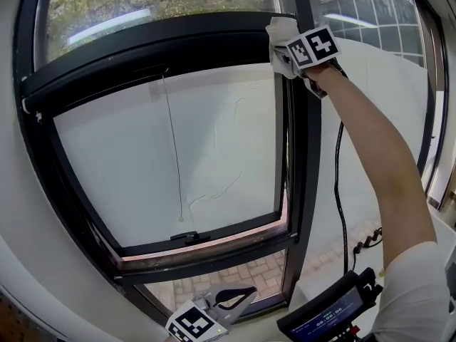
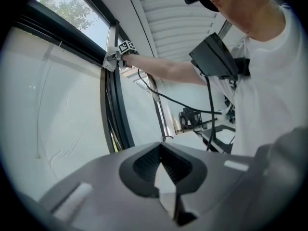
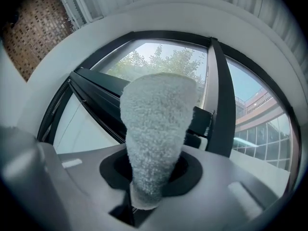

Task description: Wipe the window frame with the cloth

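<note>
White fluffy cloth (image 3: 156, 129) is bunched between the jaws of the right gripper (image 1: 291, 54), which are clamped tight on its lower end. The raised arm holds it high against the black window frame (image 1: 300, 191), at the upper corner where the open sash (image 1: 214, 234) meets the upright bar. The left gripper (image 2: 161, 147) hangs low by the sill, well apart from the cloth, its jaws together and holding nothing.
</note>
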`<state>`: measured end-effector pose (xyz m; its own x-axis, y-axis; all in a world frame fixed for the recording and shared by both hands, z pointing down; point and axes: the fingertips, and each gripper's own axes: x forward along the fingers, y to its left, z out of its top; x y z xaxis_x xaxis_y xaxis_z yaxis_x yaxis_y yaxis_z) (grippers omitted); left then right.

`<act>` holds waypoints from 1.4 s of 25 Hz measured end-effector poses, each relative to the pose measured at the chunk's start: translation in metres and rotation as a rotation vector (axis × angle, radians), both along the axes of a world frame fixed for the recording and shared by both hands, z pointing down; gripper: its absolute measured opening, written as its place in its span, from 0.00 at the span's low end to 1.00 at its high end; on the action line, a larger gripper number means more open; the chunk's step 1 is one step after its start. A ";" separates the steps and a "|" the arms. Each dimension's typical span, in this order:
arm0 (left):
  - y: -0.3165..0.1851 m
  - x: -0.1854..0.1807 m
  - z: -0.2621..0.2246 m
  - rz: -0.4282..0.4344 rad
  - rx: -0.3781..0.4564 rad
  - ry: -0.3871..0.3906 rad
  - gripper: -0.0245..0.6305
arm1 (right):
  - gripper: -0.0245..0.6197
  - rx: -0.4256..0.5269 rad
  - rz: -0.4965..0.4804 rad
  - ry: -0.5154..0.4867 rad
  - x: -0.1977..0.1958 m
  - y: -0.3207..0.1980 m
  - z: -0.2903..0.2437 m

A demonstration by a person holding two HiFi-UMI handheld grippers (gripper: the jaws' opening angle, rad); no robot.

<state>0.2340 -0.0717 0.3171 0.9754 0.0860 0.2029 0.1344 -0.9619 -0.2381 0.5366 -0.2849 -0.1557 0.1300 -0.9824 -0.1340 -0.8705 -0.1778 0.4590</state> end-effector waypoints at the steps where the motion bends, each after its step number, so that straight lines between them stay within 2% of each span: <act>1: 0.001 0.003 0.001 -0.002 -0.002 0.000 0.07 | 0.20 -0.001 0.012 -0.004 0.009 0.003 0.000; 8: 0.005 0.019 0.002 -0.004 -0.009 -0.006 0.07 | 0.20 0.003 0.059 -0.019 0.053 0.018 -0.002; 10: 0.005 0.020 0.003 -0.005 -0.008 -0.007 0.07 | 0.19 0.010 0.084 0.024 0.057 0.026 -0.005; 12: 0.004 0.021 0.004 -0.008 -0.012 -0.009 0.07 | 0.19 0.011 0.182 0.200 0.055 0.040 -0.014; 15: 0.003 0.024 0.005 -0.007 -0.010 -0.013 0.07 | 0.19 -0.029 0.390 0.625 0.041 0.055 -0.023; 16: 0.004 0.026 0.005 -0.004 -0.009 -0.014 0.07 | 0.19 -0.058 0.437 0.732 0.038 0.055 -0.020; 18: 0.005 0.028 0.005 0.001 -0.011 -0.016 0.07 | 0.19 -0.116 0.483 0.853 0.040 0.047 -0.007; 20: 0.007 0.029 0.007 0.005 -0.016 -0.020 0.07 | 0.19 -0.168 0.517 0.925 0.046 0.037 0.008; 23: 0.008 0.028 0.010 0.009 -0.023 -0.020 0.07 | 0.19 -0.225 0.531 0.979 0.051 0.025 0.027; 29: 0.008 0.029 0.012 0.013 -0.036 0.003 0.07 | 0.19 -0.270 0.506 0.979 0.058 0.016 0.058; 35: 0.012 0.023 0.016 0.035 -0.046 -0.008 0.07 | 0.19 -0.327 0.483 0.975 0.061 0.016 0.102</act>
